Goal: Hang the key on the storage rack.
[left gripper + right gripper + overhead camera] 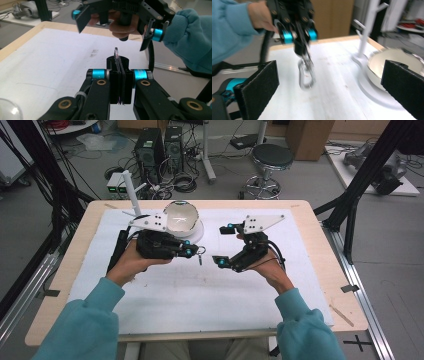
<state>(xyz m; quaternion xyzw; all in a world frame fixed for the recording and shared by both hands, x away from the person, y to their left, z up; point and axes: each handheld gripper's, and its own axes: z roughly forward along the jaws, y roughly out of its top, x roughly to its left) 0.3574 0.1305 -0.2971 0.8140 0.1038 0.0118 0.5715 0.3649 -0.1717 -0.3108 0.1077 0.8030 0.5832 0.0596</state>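
one carabiner [307,75] (clear in right gripper view) in left gripper [298,35].

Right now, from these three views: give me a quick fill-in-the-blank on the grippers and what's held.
1. The left gripper is shut on a silver ____.
2. The right gripper has its jaws ____.
3. The bowl sits beside the white ____.
4. The carabiner hangs ____ the white mat.

Missing words: carabiner; open; rack; above

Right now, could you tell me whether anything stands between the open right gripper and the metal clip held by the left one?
Nothing visible does. The metal clip hangs from the shut left gripper, with open air between it and the right gripper, whose jaws stand wide apart.
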